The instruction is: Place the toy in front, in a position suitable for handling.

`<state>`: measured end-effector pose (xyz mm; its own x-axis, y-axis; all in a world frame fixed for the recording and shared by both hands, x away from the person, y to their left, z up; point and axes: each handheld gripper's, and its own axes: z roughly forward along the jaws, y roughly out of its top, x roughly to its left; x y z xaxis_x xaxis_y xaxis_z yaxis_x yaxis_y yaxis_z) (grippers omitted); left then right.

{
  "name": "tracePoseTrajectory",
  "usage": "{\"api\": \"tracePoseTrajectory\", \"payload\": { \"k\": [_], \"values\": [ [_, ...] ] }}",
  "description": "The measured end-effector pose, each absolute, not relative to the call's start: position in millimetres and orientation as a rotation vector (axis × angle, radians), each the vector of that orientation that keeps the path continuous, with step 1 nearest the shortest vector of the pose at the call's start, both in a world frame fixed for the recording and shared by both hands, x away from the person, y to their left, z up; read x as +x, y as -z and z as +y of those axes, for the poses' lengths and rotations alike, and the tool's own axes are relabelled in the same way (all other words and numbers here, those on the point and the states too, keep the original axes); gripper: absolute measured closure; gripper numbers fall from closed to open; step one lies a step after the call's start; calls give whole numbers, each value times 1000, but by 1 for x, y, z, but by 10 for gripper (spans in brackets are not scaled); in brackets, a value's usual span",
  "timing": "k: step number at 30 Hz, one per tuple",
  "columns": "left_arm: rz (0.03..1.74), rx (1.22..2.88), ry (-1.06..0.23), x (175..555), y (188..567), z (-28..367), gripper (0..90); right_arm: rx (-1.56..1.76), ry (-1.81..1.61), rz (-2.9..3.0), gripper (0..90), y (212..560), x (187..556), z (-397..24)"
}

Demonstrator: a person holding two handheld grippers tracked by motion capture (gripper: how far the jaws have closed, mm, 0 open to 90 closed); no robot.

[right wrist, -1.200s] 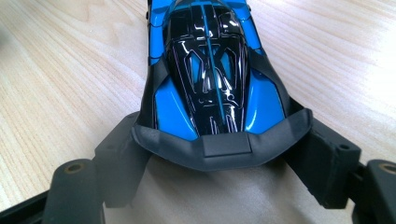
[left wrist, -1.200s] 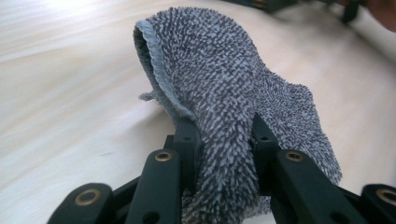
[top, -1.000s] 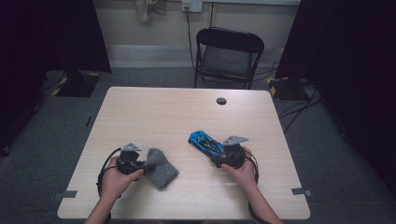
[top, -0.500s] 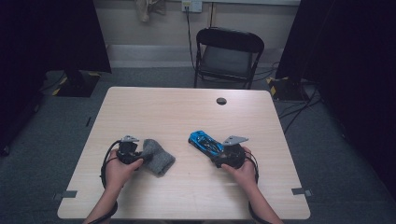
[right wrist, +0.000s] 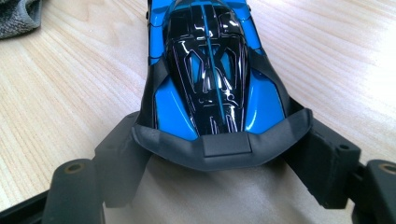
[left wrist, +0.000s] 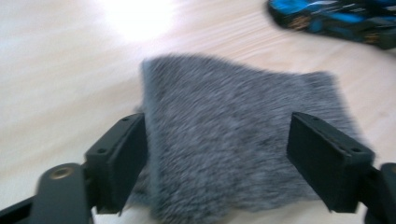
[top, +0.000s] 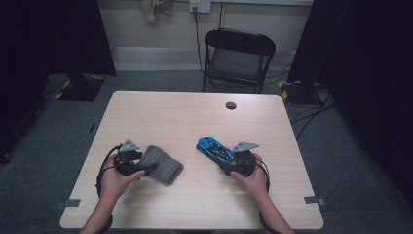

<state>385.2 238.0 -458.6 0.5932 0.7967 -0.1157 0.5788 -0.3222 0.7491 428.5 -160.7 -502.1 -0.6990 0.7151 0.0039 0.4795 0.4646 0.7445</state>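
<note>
A grey fuzzy cloth lies flat on the wooden table at front left. My left gripper sits at the cloth's near edge. In the left gripper view the cloth spreads between the jaws of the left gripper, which have just been opening and stand apart without pinching it. A blue and black toy car rests right of centre. My right gripper is at its rear. In the right gripper view the car's tail wing is clamped between the jaws of the right gripper.
A small dark round disc lies near the table's far edge. A black folding chair stands behind the table. Black cable loops trail from both grippers beside the hands.
The left jaws have opened and let go of the grey cloth, which now lies flatter on the table. The left hand shifted slightly away from me. The right hand and car stayed put.
</note>
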Motion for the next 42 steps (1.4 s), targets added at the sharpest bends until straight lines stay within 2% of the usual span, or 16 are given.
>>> {"api": "tracePoseTrajectory", "payload": {
  "k": [7, 15, 18, 31, 42],
  "values": [
    [912, 2117, -340, 385, 460, 212, 200, 1015, -1077, 2409, 255, 502, 429, -161],
    [942, 2191, -352, 389, 483, 201, 177, 1016, -1078, 2409, 255, 502, 428, -161],
    [966, 2159, -358, 388, 490, 200, 180, 1015, -1077, 2409, 256, 502, 429, -161],
    [994, 2128, -373, 383, 492, 200, 322, 1016, -1078, 2408, 255, 502, 428, -161],
    [1003, 2140, -365, 383, 491, 199, 357, 1019, -1077, 2407, 255, 502, 428, -161]
  ]
}}
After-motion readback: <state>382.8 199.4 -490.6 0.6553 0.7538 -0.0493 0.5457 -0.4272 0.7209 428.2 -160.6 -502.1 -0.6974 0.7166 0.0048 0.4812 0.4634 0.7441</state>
